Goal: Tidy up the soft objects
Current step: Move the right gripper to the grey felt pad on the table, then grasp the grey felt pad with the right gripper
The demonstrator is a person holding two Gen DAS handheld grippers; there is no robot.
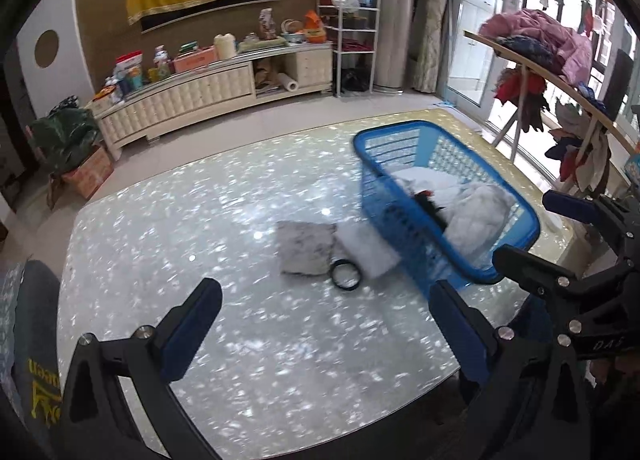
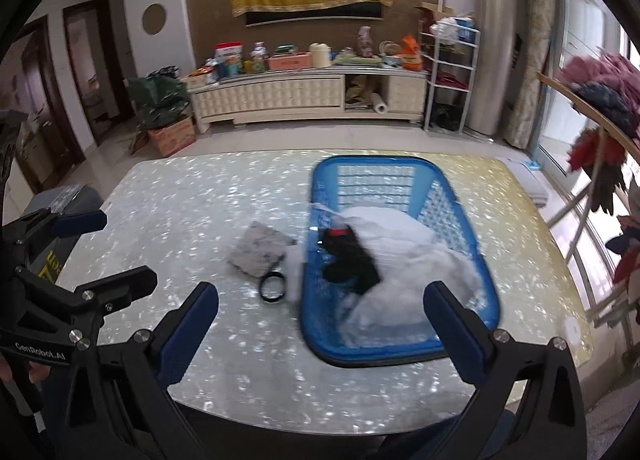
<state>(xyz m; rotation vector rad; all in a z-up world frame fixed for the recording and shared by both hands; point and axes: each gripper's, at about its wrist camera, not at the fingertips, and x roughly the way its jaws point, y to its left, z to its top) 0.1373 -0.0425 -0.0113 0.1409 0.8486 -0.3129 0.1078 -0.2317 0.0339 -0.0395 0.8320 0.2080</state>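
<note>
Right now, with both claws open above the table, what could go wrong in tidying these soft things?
1. The black ring lies against the grey cloth; a grab at the cloth may drag or flick the ring.
2. The white cloth sits tight against the blue basket, so a claw finger may catch the wall and shove the basket.
3. The left claw and right claw work close together and may collide.

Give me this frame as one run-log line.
left gripper: open, empty | right gripper: open, empty | blue basket: white and black fabric inside | grey cloth, black ring: on table beside basket
</note>
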